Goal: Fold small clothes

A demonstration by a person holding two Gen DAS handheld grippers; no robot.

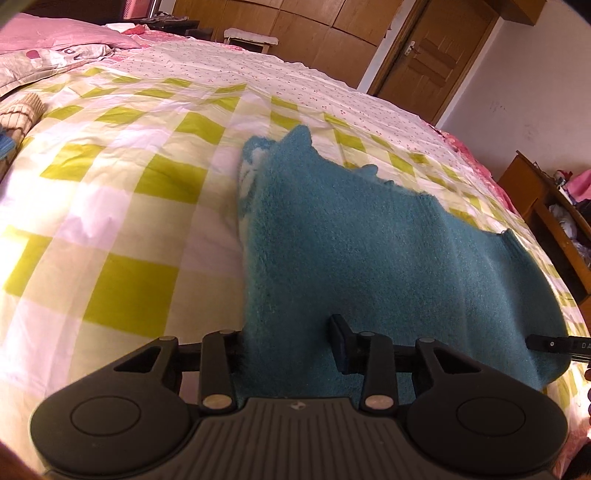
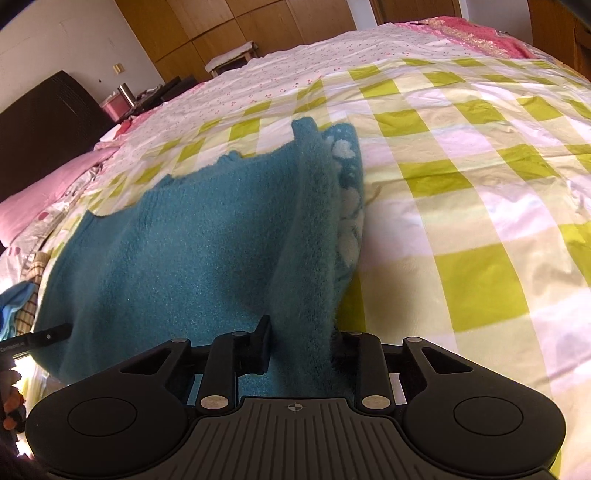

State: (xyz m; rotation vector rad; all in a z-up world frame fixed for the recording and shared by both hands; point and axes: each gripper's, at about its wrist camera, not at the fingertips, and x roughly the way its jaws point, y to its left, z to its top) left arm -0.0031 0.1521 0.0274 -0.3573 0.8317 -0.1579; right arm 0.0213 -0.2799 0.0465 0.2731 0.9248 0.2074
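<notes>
A fuzzy teal garment with a white pattern on its underside lies on the green-and-white checked bedspread. My left gripper is shut on its near left edge; one finger shows, the other is under the cloth. In the right wrist view the same garment is held by my right gripper, shut on its near right edge, which is folded up showing the white pattern. The right gripper's tip shows at the left view's right edge, and the left gripper's tip at the right view's left edge.
A pink pillow and a checked cloth lie at the bed's left end. A wooden door and wardrobes stand behind the bed. A wooden shelf unit with clothes is at the right. A dark headboard is at the left.
</notes>
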